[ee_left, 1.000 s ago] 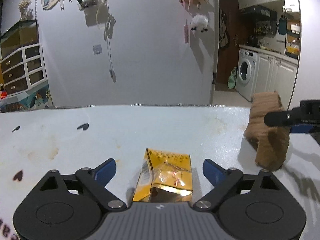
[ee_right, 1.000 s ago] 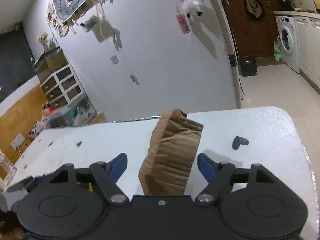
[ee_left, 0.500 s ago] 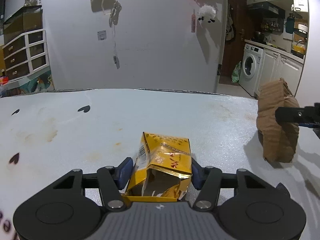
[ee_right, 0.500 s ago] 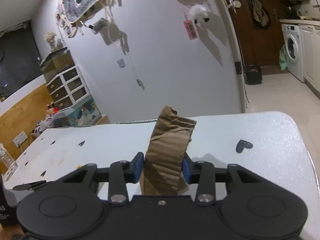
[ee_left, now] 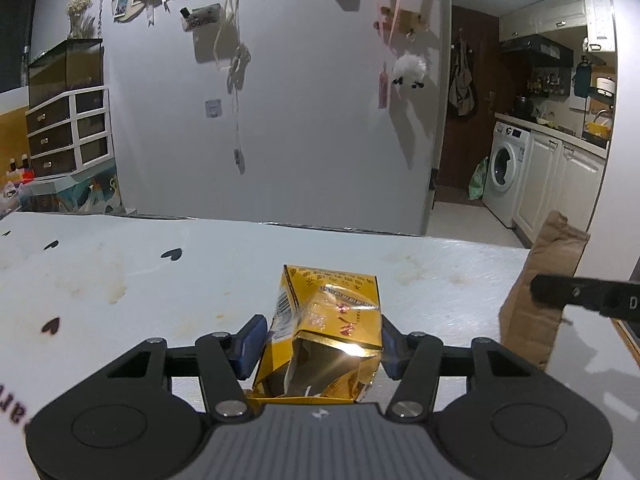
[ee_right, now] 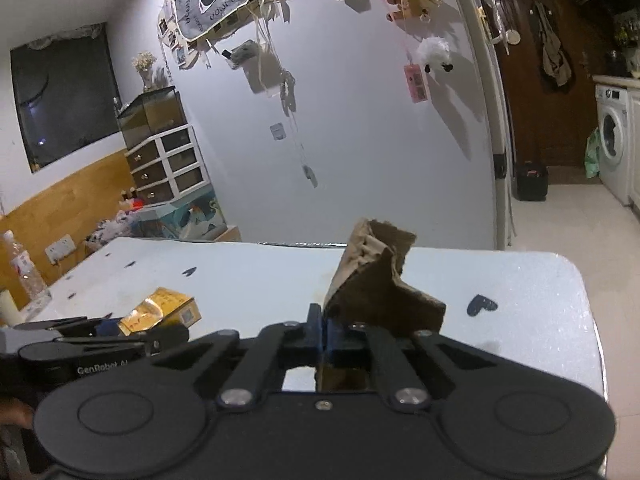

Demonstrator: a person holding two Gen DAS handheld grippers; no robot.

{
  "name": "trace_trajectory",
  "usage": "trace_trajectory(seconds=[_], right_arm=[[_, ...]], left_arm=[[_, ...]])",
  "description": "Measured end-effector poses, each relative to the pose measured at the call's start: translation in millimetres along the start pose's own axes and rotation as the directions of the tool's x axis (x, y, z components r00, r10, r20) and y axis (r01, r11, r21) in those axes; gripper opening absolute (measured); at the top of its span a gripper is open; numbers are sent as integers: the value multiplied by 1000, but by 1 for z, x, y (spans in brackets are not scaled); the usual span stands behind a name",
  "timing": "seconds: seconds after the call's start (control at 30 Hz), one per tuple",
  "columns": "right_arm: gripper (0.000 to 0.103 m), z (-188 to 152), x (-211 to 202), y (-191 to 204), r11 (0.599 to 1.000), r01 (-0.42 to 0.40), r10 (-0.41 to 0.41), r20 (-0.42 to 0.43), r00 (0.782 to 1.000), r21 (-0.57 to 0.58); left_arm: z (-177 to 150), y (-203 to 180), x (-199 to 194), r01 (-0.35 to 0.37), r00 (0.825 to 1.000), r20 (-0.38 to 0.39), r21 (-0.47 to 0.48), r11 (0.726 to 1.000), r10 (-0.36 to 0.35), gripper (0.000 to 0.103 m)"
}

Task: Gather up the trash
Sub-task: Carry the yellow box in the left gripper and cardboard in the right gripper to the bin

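The left tongs [ee_left: 320, 342] squeeze a shiny yellow foil box [ee_left: 326, 328]. The right tongs [ee_right: 322, 326] pinch a crumpled brown paper bag [ee_right: 376, 280] over the white bench [ee_right: 248, 280].

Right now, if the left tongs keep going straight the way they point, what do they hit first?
Probably the table. The left tongs already grip the yellow carton and tilt downward; nothing else lies ahead on the cloth. Depth is hard to judge.
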State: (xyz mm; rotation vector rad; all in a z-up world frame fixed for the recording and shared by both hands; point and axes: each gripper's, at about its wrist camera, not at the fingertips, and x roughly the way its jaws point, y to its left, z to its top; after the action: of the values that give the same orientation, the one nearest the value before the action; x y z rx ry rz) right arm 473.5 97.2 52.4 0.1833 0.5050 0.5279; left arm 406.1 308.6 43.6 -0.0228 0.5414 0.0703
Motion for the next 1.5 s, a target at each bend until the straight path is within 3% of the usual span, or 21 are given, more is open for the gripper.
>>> trace_trajectory(seconds=[0.1,0.13,0.2,0.43,0.5,0.67,1.03,1.1,1.13,1.3,1.5], right_arm=[[8,1,-3,-6,999,-32,32,-30,999,13],[13,2,-4,-7,999,-44,44,-44,998,10],[34,2,-9,-9,997,-72,72,-51,996,6],[43,0,-15,-26,999,-33,35,-89,995,24],[54,0,-19,-29,1000,-21,21,-99,995,8],[68,2,-27,-39,998,5,-9,-60,998,-58],[66,-2,14,-35,982,-7,-5,-62,998,-191],[61,-5,21,-32,977,-7,-11,-83,996,-213],[47,-6,24,-31,976,1,-23,-97,995,-219],[38,-6,22,-29,973,-4,-20,-104,994,-229],[34,-8,6,-30,972,14,-29,-60,998,-233]], left_arm=[[1,-3,-1,-3,1000,8,4,1000,3,58],[2,-3,-1,-5,1000,9,3,1000,5,58],[2,0,1,-11,1000,11,-5,1000,11,58],[0,1,6,-11,1000,-2,-5,1000,11,58],[0,1,6,-12,1000,-2,-7,1000,12,58],[0,0,5,-13,1000,0,-9,1000,13,58],[-2,3,7,-26,1000,-1,-31,999,26,58],[-2,3,8,-33,999,-11,-35,999,33,58],[-2,2,8,-34,999,-13,-37,999,33,58],[-2,-2,2,-38,999,-7,-46,998,38,58],[2,-17,-14,-30,999,31,-46,998,31,58]])
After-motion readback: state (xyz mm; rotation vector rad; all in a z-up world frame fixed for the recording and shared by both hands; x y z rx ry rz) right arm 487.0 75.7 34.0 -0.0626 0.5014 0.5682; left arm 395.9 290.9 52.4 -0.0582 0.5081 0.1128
